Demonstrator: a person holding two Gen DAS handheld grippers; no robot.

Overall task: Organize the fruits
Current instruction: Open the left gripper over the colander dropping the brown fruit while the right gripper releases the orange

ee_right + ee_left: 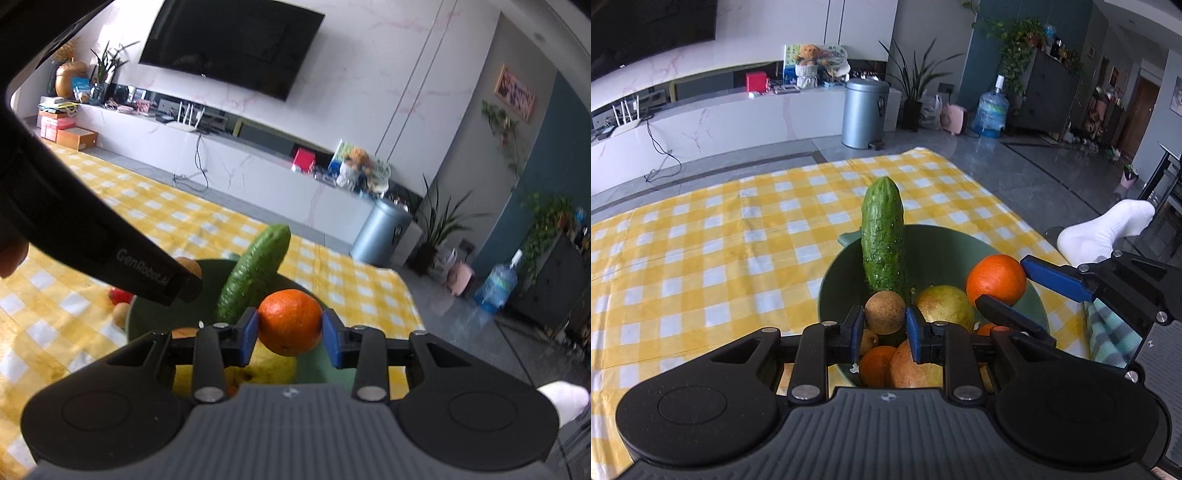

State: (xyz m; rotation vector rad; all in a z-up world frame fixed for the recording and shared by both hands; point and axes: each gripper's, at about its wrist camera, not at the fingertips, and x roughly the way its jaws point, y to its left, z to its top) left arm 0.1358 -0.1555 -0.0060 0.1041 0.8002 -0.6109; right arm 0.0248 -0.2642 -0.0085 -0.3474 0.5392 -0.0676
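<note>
A green bowl (842, 280) on the checked cloth holds a cucumber (882, 236) standing on end, a yellow-green pear (945, 304), an orange (875, 365) and a reddish-brown fruit (912, 369). Over the bowl, my left gripper (884, 326) is shut on a small brown round fruit (884, 312). My right gripper (290, 334) is shut on another orange (290, 321) above the bowl's (147, 317) right side, next to the cucumber (255, 269). In the left wrist view that right gripper (1003, 282) and its orange (996, 279) come in from the right.
The yellow-and-white checked cloth (701, 240) covers the floor around the bowl. A red item (120, 295) and a brownish one lie on it beside the bowl. A person's white sock (1108, 229) and a teal checked cloth (1108, 332) are at the right. A silver bin (864, 110) stands beyond.
</note>
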